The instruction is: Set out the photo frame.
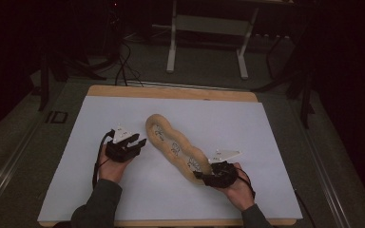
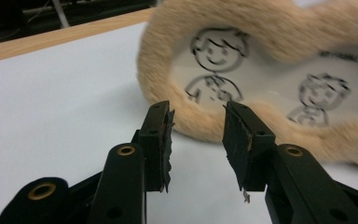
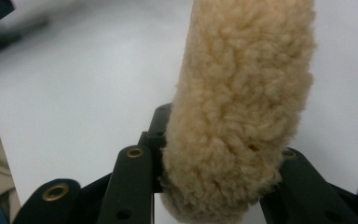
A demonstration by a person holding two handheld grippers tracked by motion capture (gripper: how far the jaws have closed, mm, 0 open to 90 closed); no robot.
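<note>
While held: the right claw grips the fleecy pad's near end on the table.
Left claw: open (empty), beside its far end.
Left to do: second grasp.

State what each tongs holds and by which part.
The right tongs clamp the fuzzy tan pouch by its near end. The left tongs are open beside its far end, holding nothing.

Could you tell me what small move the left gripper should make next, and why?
Probably ease the left gripper forward onto the fleecy pouch's rim. Its jaws stand open just short of it, while the right gripper already clamps the near end.
</note>
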